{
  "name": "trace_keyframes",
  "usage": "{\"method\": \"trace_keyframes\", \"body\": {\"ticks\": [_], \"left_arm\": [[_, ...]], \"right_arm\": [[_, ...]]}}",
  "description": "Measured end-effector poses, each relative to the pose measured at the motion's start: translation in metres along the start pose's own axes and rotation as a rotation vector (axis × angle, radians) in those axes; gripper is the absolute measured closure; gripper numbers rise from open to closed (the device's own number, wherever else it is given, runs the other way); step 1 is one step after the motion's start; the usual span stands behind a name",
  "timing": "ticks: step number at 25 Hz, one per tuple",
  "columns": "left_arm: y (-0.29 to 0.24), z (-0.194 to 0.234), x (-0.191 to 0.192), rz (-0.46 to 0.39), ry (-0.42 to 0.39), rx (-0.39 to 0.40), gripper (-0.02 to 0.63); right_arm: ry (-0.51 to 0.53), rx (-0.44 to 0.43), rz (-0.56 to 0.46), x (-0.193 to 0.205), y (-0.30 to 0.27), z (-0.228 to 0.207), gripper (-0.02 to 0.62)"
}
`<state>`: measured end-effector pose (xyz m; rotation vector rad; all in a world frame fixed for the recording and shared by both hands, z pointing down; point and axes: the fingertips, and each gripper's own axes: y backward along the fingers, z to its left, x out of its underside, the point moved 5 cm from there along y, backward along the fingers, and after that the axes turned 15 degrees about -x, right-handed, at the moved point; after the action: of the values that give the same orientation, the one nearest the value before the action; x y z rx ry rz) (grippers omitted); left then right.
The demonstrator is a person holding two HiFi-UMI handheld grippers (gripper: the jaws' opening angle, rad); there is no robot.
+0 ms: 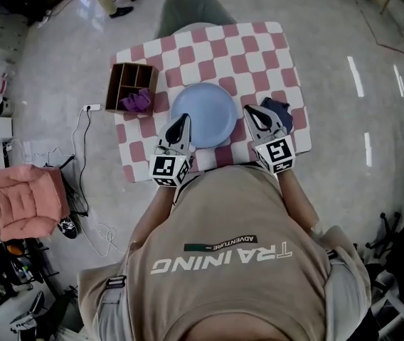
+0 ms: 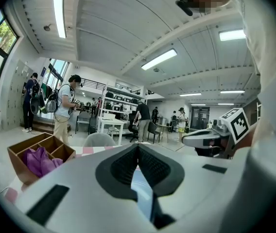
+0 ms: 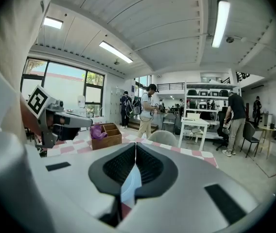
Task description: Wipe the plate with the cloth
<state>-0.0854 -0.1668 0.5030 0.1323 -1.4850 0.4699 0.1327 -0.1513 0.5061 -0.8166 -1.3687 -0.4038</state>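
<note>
Across the table draped in a pink-and-white checked tablecloth (image 1: pixel 259 48), I see nothing taken up yet. Its biggest item, the round pale-blue plate (image 1: pixel 203 109), lies near the front edge, between my two tools. Left of it stands a brown wooden divided box (image 1: pixel 120 77), close enough to catch a wide sweep, with a crumpled purple cloth (image 1: pixel 137 101) in one compartment. A dark blue cloth (image 1: pixel 282 110) lies bunched on the table to the right of the plate, just beside the right gripper (image 1: pixel 249 112); I judge that to be the wiper. That gripper and the left gripper (image 1: pixel 182 121) both have jaws pressed together on nothing. Pushing in closed would shove the cloth away, and an unsteadied plate could skate off the front edge.
</note>
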Motion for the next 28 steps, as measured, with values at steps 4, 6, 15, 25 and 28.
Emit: {"method": "trace_keyframes", "body": {"ticks": [4,6,15,25,28], "left_arm": [[-0.009,-0.005,0.000,0.016,0.023,-0.023,0.594],[-0.011,-0.006,-0.004,0.011,0.020,-0.035,0.594],[-0.011,-0.005,-0.003,0.022,-0.009,-0.083,0.592],[-0.013,-0.016,-0.004,0.021,-0.014,-0.085,0.594],[-0.008,-0.015,-0.003,0.025,-0.010,-0.095,0.594]], "right_arm": [[-0.013,0.031,0.054,0.018,0.013,-0.021,0.577],[-0.001,0.058,0.102,0.032,0.026,-0.032,0.577],[-0.059,0.238,0.195,0.097,0.091,-0.083,0.577],[-0.097,0.214,0.206,0.112,0.091,-0.090,0.577],[-0.106,0.197,0.232,0.122,0.088,-0.087,0.577]]}}
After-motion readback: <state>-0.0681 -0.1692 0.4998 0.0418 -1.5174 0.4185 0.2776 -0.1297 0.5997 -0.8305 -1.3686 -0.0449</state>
